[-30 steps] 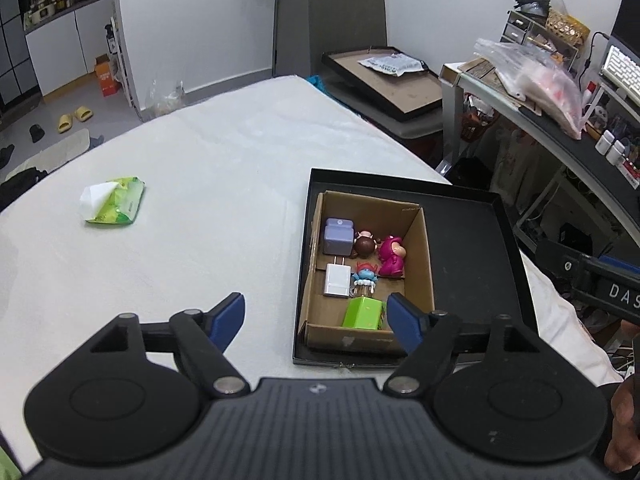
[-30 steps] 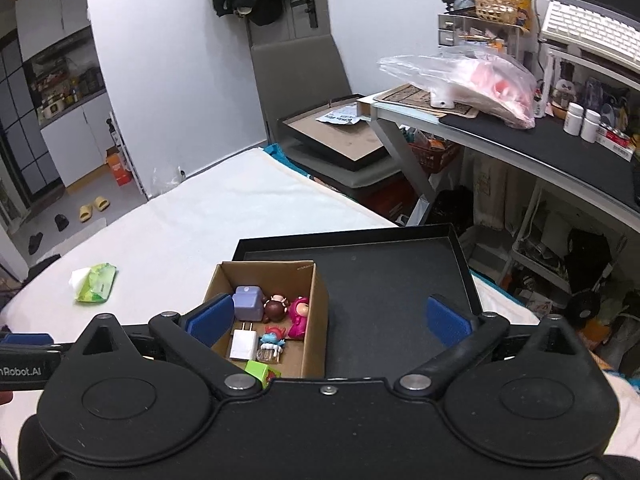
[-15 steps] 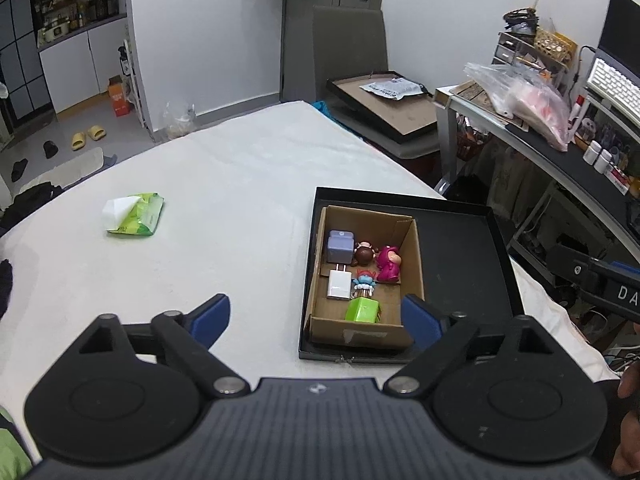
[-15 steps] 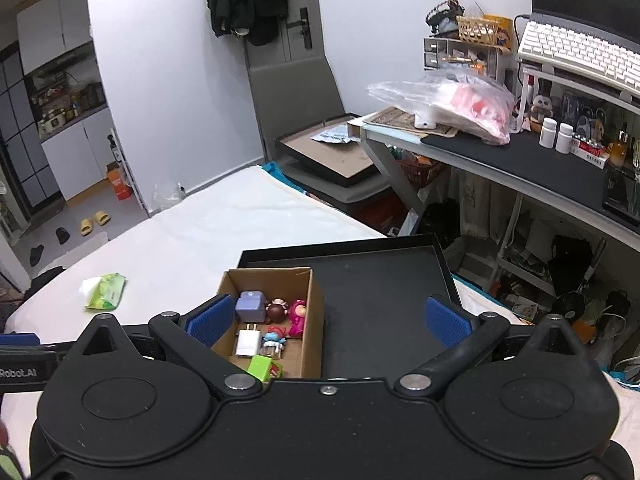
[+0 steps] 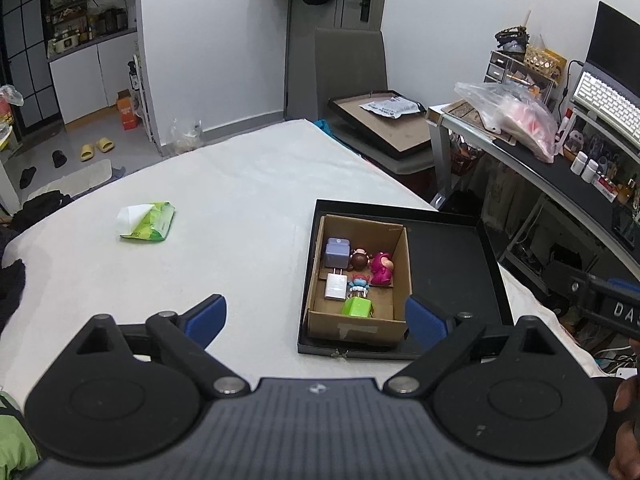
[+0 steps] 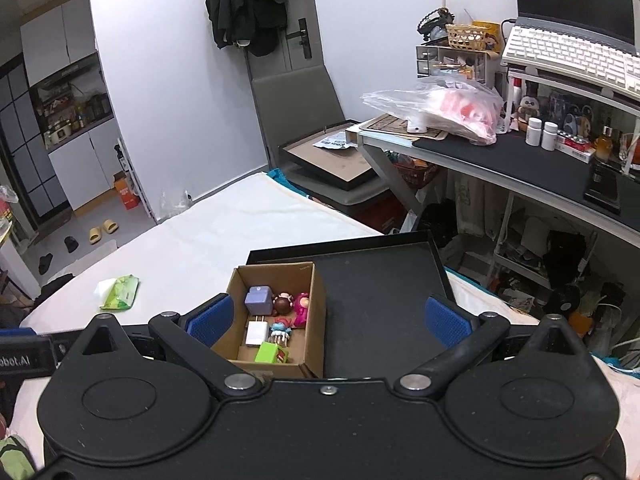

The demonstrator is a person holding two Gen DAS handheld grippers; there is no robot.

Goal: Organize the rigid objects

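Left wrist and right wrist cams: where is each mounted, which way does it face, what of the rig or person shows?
Left wrist: on the left gripper, facing forward and down over the white table; open fingers, a hand at right edge.
Right wrist: on the right gripper, facing forward toward the desk; open fingers.
Shared: cardboard box in black tray, green packet.

Above the cardboard box (image 5: pixel 358 280) my jaws have open room. Its walls and the black tray (image 5: pixel 448 264) rim bound it. White tabletop (image 5: pixel 224 216) left lies bare except a green packet (image 5: pixel 148 225).
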